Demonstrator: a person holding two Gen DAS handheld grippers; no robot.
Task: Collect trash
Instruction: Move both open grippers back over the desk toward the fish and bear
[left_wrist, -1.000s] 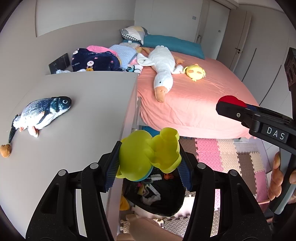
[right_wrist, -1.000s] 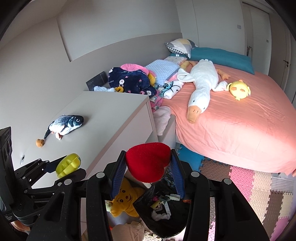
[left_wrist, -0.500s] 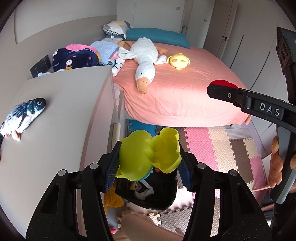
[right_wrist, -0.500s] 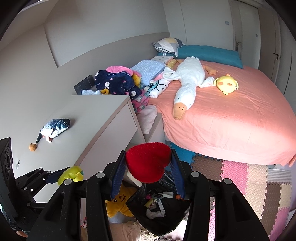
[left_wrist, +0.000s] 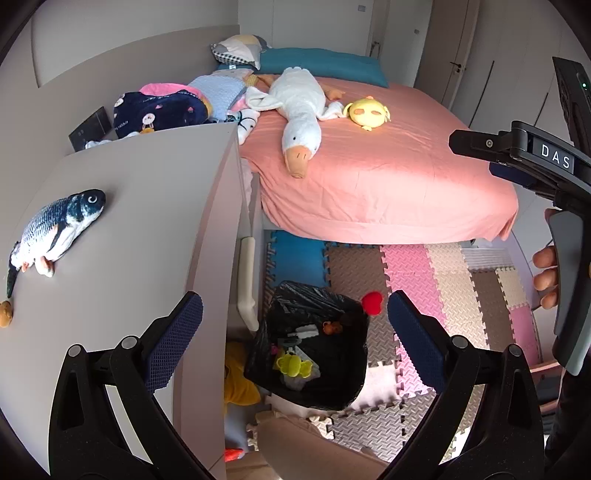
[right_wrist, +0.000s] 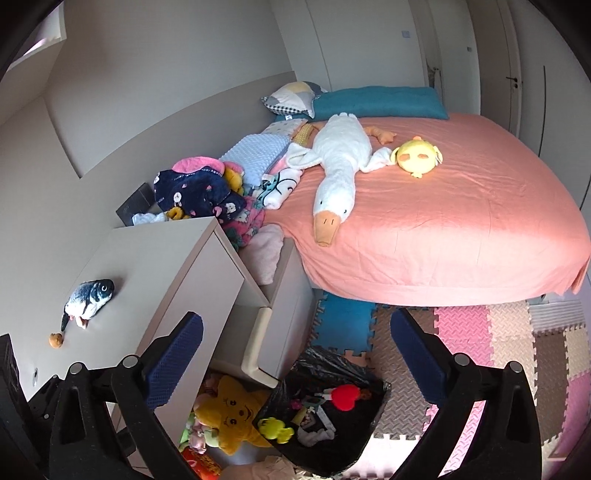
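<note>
Black plastic trash bag standing open on the foam floor mats, at the foot of the pale cabinet. Inside the bag: yellow-green toy low among the litter, red plush heart toward the far rim; in the left wrist view seen at the bag's rim, whether resting or in mid-air unclear. Above the bag, left gripper with jaws spread wide, just opened, nothing between the blue pads. Right gripper likewise above the bag, jaws just opened to full spread, gripping nothing. Beside the bag, under the cabinet edge, a yellow star plush. On the cabinet top, a fish plush. Beyond the bag, a pink bed bearing a white goose plush and a small yellow chick plush.
</note>
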